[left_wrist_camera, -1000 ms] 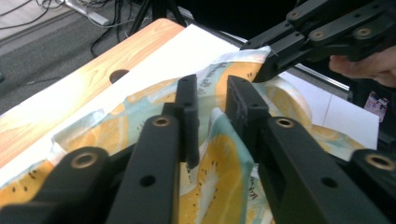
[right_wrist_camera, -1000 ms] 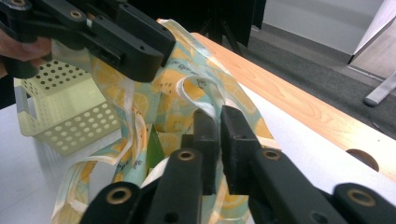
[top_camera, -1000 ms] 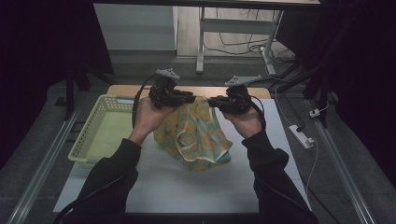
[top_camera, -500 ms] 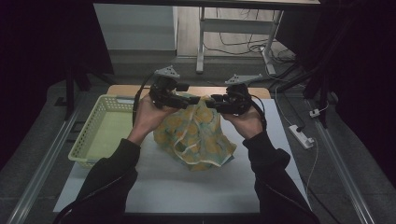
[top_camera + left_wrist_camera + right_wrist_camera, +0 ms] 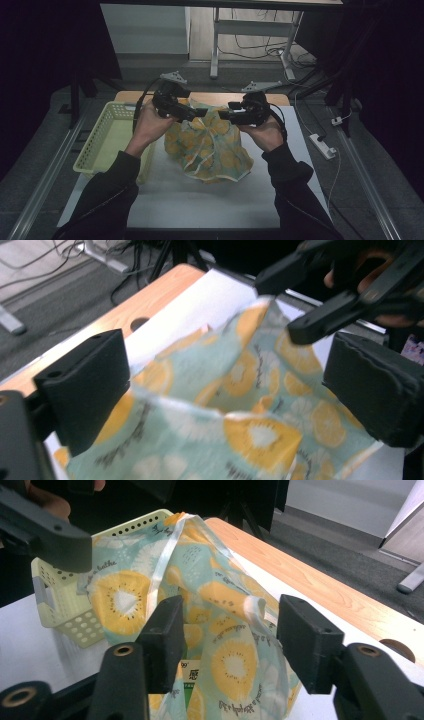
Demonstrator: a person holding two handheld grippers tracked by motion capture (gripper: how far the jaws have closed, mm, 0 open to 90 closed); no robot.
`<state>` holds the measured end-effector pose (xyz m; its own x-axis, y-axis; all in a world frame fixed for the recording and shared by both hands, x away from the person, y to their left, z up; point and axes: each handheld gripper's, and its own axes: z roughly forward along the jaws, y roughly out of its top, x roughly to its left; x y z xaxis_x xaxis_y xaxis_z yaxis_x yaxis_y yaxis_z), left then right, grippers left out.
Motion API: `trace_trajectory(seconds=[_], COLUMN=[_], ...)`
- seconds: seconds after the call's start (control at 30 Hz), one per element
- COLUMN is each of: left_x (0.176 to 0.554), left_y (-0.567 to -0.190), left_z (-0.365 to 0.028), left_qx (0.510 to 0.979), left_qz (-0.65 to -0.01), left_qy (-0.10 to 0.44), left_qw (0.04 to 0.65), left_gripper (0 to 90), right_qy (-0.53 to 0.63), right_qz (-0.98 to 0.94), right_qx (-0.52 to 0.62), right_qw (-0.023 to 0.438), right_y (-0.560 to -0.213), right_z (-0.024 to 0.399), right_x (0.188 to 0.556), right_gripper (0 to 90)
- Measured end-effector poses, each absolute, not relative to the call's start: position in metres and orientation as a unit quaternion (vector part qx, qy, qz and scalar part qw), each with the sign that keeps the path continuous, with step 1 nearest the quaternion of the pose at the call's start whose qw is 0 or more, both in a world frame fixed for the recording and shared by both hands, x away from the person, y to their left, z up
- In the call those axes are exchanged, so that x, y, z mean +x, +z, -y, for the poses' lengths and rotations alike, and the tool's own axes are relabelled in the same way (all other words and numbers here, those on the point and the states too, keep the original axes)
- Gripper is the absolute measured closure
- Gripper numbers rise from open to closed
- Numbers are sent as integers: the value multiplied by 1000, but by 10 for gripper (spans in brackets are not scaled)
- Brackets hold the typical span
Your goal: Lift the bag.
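A thin teal bag (image 5: 210, 145) printed with yellow citrus slices stands crumpled on the white sheet (image 5: 200, 200) at mid-table. My left gripper (image 5: 194, 114) and right gripper (image 5: 226, 116) face each other just above its top edge. Both pairs of jaws have just been opening. In the left gripper view the left gripper (image 5: 225, 385) stands wide open, with the bag (image 5: 240, 390) loose between and below the pads. In the right gripper view the right gripper (image 5: 227, 640) is open, and the bag (image 5: 220, 630) rises between the jaws without being pinched.
A pale yellow perforated basket (image 5: 107, 140) sits at the table's left, close to the bag. The wooden table edge (image 5: 280, 99) runs along the far side. A power strip (image 5: 322, 146) lies on the floor at the right.
Both grippers had the bag's top edge pinched; their jaws have now parted and released it. The bag has sagged a little onto the sheet. The hands have barely moved.
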<state>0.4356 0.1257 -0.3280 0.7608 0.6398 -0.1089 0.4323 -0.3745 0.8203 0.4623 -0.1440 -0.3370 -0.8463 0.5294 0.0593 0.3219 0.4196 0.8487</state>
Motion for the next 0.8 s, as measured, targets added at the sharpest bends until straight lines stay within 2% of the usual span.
trace_trajectory(seconds=[0.17, 0.43, 0.67, 0.8], left_x=[428, 412, 398, 391], left_y=[-335, -346, -363, -372], left_z=[-138, -155, -165, -171], left_qx=[811, 801, 808, 812], left_qz=[-334, -334, -340, -336], left_qy=[111, 111, 109, 116], left_qw=[468, 485, 469, 463], left_gripper=[0, 0, 0, 0], right_qy=[483, 487, 482, 477], right_qz=[-831, -828, -827, -828], right_qx=[254, 258, 268, 275], right_qw=[107, 108, 108, 104], right_y=[-337, -344, -359, -371], right_z=[150, 160, 166, 167], right_x=[459, 451, 443, 441], right_gripper=[376, 242, 101, 64])
